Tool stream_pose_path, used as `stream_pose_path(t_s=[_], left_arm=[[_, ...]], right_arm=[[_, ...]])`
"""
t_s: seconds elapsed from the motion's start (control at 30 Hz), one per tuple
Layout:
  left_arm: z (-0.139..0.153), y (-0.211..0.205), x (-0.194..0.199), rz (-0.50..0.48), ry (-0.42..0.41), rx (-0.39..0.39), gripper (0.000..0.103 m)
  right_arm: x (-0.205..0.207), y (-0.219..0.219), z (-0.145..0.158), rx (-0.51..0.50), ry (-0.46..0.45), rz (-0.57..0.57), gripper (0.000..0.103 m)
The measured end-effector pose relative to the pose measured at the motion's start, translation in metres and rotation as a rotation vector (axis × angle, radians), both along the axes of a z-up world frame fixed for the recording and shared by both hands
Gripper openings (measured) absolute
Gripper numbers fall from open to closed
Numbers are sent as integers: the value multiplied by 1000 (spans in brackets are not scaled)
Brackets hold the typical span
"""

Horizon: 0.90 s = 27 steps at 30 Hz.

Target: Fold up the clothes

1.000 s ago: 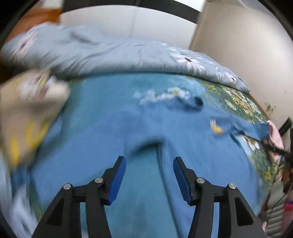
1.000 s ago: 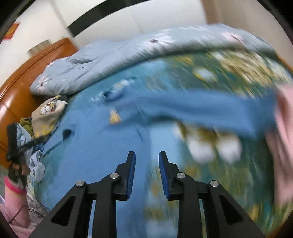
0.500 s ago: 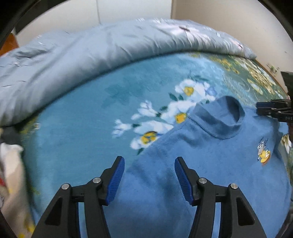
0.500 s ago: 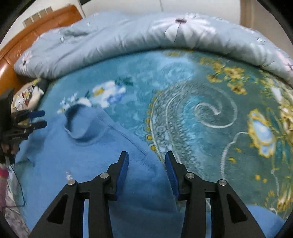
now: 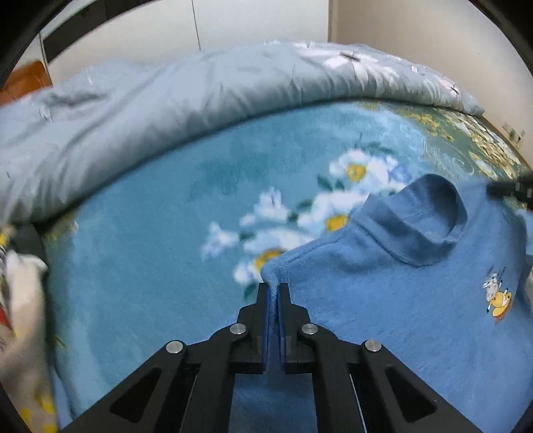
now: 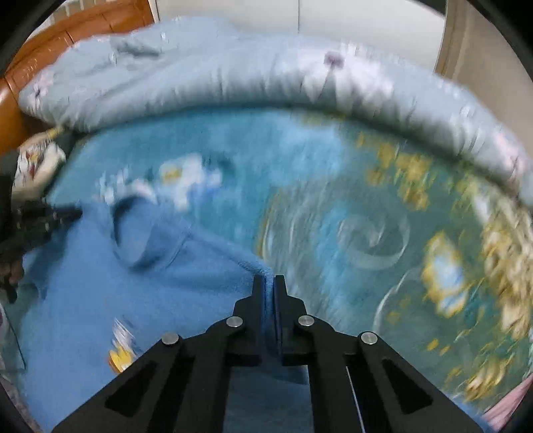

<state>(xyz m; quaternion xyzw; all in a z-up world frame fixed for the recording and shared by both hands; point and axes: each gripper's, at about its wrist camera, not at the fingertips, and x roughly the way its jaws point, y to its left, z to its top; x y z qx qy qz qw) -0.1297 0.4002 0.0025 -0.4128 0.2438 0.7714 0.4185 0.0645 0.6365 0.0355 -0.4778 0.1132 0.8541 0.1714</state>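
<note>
A blue fleece sweater (image 5: 399, 299) with a high collar (image 5: 429, 216) and a small duck print (image 5: 498, 296) lies face up on the bed. My left gripper (image 5: 273, 288) is shut on its left shoulder corner. In the right wrist view the same sweater (image 6: 133, 293) lies to the left, and my right gripper (image 6: 269, 281) is shut on its other shoulder corner. The right gripper's tip also shows at the right edge of the left wrist view (image 5: 509, 190). The left gripper shows at the left edge of the right wrist view (image 6: 43, 219).
The bed is covered by a blue floral blanket (image 5: 160, 239). A pale blue duvet (image 5: 200, 86) is bunched along the far side. A beige garment pile (image 5: 20, 299) lies at the left. A wooden headboard (image 6: 66, 26) stands behind, and a wall stands at the right.
Both grippers were open over the sweater's shoulders half a second ago. Both have closed on the shoulder corners. The right wrist view is blurred with motion.
</note>
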Motion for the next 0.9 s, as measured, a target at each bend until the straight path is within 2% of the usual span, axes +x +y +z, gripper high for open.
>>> stream_pose_path(t_s=[0.1,0.17,0.27,0.4,0.47,0.5,0.57,0.6,0.63,0.73,0.83,0.9], left_arm=[[12,0,-10,65,16,30,5],[4,1,-21,112,7,4,5],[-25,6,-29,141,-35,-59,8],[-23,-1,-27,149,-14,-24,9],[-10,-6,-16,145,26,-15,9],[-2,-8,-8,136,56,-8,15],[16,-21,21,106,167,27,36],[21,-27,35,99,210,31,56],[26,-32,48,91,254,36,66],[36,-51,89,64,350,44,66],[45,-67,109,70,386,66,67],[49,-76,116,85,369,90,68]], right_arm=[[-12,2,21,80,30,-9,3],[-24,5,6,80,-3,-25,3],[-31,8,-13,64,-22,-46,3],[-18,12,-24,44,-1,-83,3],[13,14,-9,35,70,-134,6],[28,15,-1,31,105,-159,7],[76,10,7,16,158,-197,10],[102,7,6,3,170,-216,15],[130,5,3,-15,178,-240,17],[214,2,-8,-56,179,-389,26],[291,10,-20,-97,182,-621,38],[311,12,-24,-132,201,-684,45]])
